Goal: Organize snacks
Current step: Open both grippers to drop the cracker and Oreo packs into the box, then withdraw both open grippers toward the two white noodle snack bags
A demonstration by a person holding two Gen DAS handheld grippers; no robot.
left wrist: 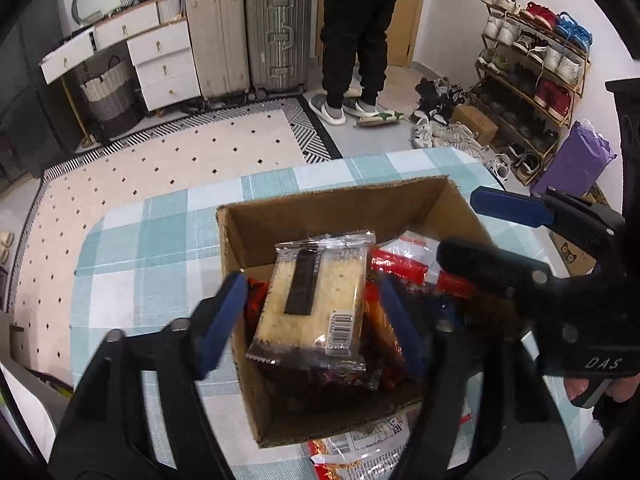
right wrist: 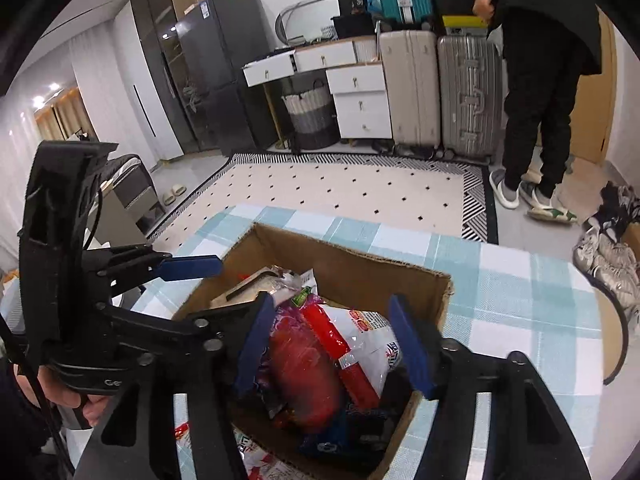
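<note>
An open cardboard box [left wrist: 332,196] [right wrist: 352,264] sits on the checked tablecloth [left wrist: 160,240], holding several snack packets. A clear cracker packet [left wrist: 316,300] lies on top of them. My left gripper [left wrist: 312,324] is open; its blue pads stand either side of that packet without touching it. My right gripper [right wrist: 334,346] is open over the box's other side, above a red packet [right wrist: 304,364] and a white-and-red packet [right wrist: 368,340]; neither pad presses on them. One more red-and-white packet [left wrist: 360,452] lies on the table by the box's near wall.
A person in black [left wrist: 360,40] [right wrist: 540,80] stands beyond the table by two suitcases [left wrist: 248,36]. A shoe rack [left wrist: 532,72] and a purple bag [left wrist: 576,160] are at the right. A dotted rug [left wrist: 160,152] covers the floor past the table's edge.
</note>
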